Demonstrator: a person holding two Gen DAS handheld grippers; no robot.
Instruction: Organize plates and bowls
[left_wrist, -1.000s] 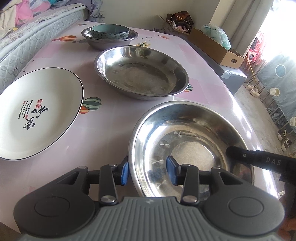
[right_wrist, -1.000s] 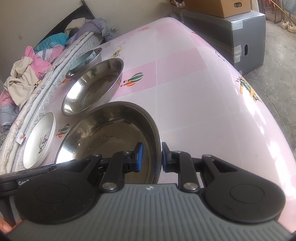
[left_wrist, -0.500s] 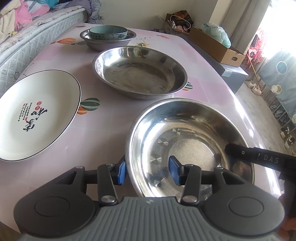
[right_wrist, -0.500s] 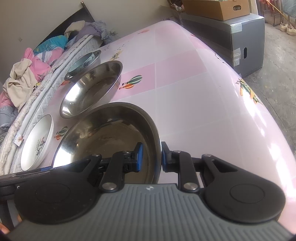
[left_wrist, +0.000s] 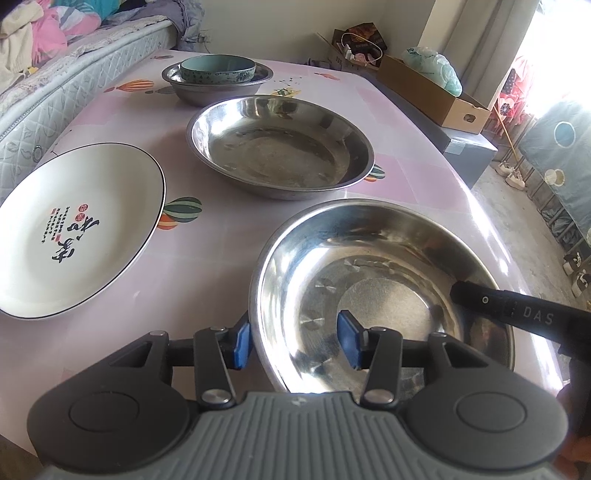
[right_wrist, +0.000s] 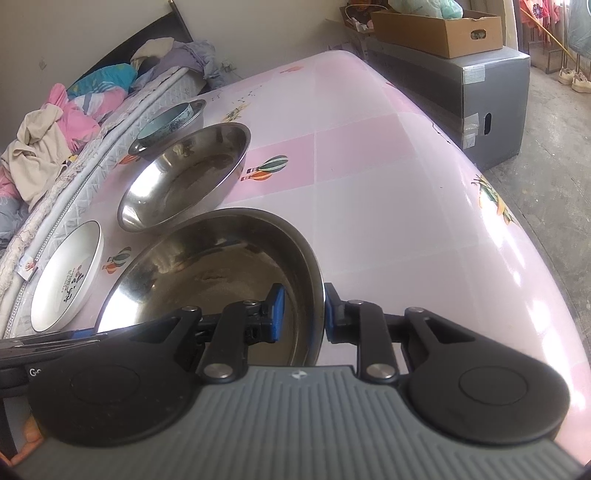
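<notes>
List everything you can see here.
Near round stainless-steel pan: one, silver, table front.
Middle stainless-steel pan: one, silver, behind it.
Far stainless-steel pan: one, silver, back.
Teal ceramic bowl: one, teal, inside far pan.
White ceramic plate: one, black-rimmed, left.
Pink table: one, under all.
Cardboard box: one, brown, beyond table.
Left gripper: one, black, jaws just opening, astride near pan's rim.
Right gripper: one, black, astride its opposite rim.

Strong daylight is thrown in from the right of the jaws, glare is caught on the counter (right_wrist: 517, 258) and steel bowl (left_wrist: 369, 266), and edges are bent by fisheye.
</notes>
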